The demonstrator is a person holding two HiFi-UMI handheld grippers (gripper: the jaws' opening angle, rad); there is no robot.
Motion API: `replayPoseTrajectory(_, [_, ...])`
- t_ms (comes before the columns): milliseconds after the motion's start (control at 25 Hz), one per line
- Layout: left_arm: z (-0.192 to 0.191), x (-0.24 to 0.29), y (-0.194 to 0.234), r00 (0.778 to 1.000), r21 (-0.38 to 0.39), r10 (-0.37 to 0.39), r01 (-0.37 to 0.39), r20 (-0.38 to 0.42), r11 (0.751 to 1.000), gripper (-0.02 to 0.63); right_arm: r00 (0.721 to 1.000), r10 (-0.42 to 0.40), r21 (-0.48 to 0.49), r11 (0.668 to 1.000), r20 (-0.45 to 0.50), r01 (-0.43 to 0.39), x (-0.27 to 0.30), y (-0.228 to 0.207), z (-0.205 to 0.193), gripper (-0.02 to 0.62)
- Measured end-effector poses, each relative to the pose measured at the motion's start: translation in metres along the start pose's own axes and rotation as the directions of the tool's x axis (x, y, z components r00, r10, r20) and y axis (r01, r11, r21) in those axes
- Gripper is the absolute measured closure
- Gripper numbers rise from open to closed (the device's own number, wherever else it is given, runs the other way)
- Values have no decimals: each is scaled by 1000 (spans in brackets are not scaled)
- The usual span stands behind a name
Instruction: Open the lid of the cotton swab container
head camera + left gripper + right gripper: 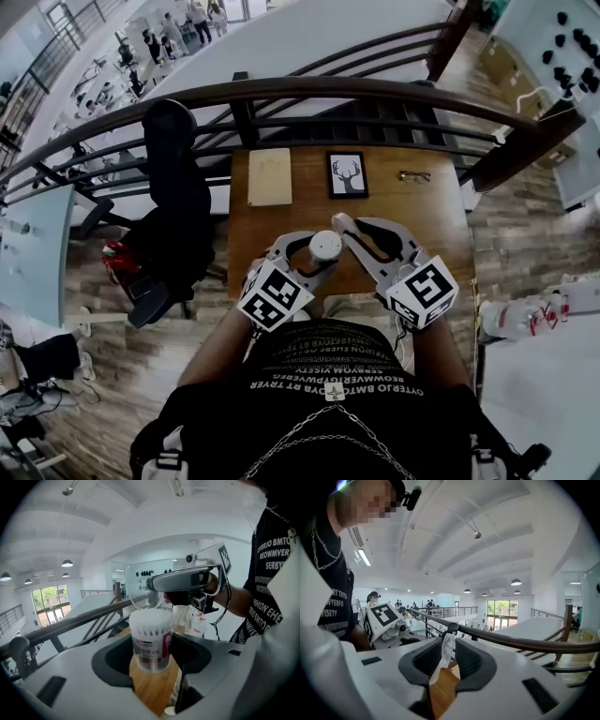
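Observation:
The cotton swab container (151,641), a clear tub packed with white swabs and bearing a pink label, stands upright between my left gripper's (152,657) jaws, which hold it by its sides over the wooden table (154,686). Its top stands uncovered. The clear lid (144,597) hangs tilted just above and behind it, pinched in my right gripper (157,584). In the right gripper view the lid (444,657) shows edge-on between my right gripper's (443,662) black pads. From the head view both grippers, the left (314,251) and the right (345,228), meet at the container (325,246).
On the small wooden table (281,234) lie a tan notepad (270,176), a framed deer picture (347,174) and a pair of glasses (413,175). A dark railing (281,94) runs behind the table. A black office chair (173,206) stands at its left.

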State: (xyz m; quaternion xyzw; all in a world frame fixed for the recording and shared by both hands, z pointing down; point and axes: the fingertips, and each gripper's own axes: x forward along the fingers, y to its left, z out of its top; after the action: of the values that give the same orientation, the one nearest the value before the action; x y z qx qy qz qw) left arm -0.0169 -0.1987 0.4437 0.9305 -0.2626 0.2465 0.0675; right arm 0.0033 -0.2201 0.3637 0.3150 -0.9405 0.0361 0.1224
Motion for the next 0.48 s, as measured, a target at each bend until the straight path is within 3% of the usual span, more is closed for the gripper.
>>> replayPoseTrajectory(480, [-11,-17,7,998,-12,58,-58,-6,998,339,998,-51,203,977,-34,57,13,-14,-24,500])
